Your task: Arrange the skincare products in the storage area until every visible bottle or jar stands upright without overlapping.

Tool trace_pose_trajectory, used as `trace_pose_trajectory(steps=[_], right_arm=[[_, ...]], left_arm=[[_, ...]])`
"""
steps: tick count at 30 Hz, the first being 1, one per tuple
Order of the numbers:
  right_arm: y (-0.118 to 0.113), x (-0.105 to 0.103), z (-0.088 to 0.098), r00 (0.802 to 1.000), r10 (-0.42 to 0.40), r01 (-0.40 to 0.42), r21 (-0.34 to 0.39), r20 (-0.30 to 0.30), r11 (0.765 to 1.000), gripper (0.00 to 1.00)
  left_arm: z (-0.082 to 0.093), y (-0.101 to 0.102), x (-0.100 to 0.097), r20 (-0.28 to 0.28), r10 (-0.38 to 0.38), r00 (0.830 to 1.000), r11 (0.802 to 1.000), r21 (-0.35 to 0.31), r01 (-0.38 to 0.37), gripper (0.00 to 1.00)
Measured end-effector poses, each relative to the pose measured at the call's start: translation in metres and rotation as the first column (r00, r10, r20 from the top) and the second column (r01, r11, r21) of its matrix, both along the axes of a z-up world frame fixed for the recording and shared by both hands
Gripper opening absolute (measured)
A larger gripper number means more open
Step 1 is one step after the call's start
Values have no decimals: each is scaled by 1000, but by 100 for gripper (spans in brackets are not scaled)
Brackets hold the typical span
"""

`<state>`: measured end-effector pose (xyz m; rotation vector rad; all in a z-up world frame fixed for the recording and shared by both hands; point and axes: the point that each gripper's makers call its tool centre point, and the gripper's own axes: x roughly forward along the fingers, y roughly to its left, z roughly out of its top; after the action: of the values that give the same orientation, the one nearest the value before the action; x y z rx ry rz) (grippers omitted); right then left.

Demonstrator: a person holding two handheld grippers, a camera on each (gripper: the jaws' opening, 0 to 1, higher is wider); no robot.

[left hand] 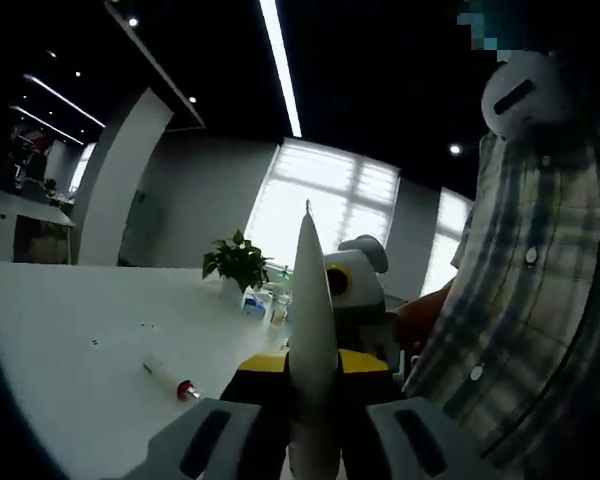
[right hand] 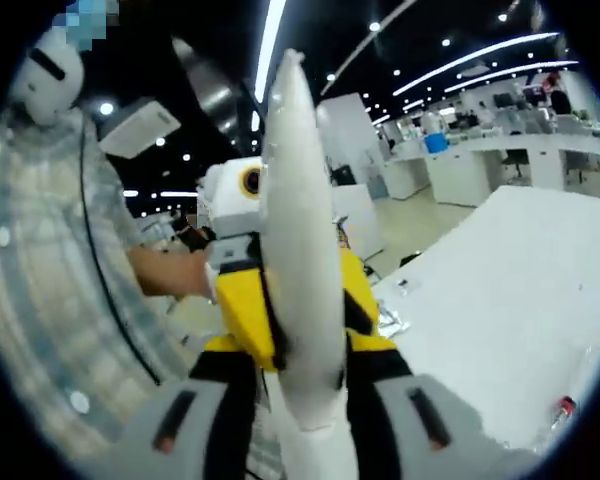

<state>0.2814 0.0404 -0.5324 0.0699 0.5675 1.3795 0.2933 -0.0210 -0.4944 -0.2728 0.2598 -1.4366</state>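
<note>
Nearest, the left gripper has its pale jaws pressed flat together, holding nothing; the right gripper likewise has its jaws closed into one blade, nothing between them. Beyond, in the left gripper view, a small tube with a red cap lies flat on the white table. Farther back, several skincare bottles stand beside a potted plant. A person's plaid shirt sits alongside.
</note>
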Motion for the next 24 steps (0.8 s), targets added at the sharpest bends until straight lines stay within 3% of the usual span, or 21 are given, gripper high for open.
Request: trace_pose_trajectory(steps=[2, 6, 9, 16, 19, 24], right_arm=[[-7, -3, -7, 998, 1, -3, -38, -55, 999, 32], [-27, -1, -11, 998, -33, 30, -77, -46, 997, 32], [-41, 0, -18, 999, -34, 31, -171, -14, 985, 33], [-46, -3, -24, 990, 95, -53, -350, 103, 935, 35], [-40, -8, -25, 985, 136, -88, -373, 104, 924, 32], [-34, -15, -33, 962, 242, -162, -453, 124, 877, 24]], left_arm=[[-6, 2, -2, 24, 0, 1000, 1000, 14, -1, 14], [-31, 6, -4, 102, 6, 995, 996, 84, -15, 14], [-45, 9, -6, 107, 17, 994, 994, 107, -29, 14], [-79, 10, -15, 106, 28, 994, 983, 178, -47, 14], [-87, 7, -19, 117, 24, 993, 978, 205, -47, 14], [-99, 5, -26, 130, 2, 992, 967, 253, -35, 15]])
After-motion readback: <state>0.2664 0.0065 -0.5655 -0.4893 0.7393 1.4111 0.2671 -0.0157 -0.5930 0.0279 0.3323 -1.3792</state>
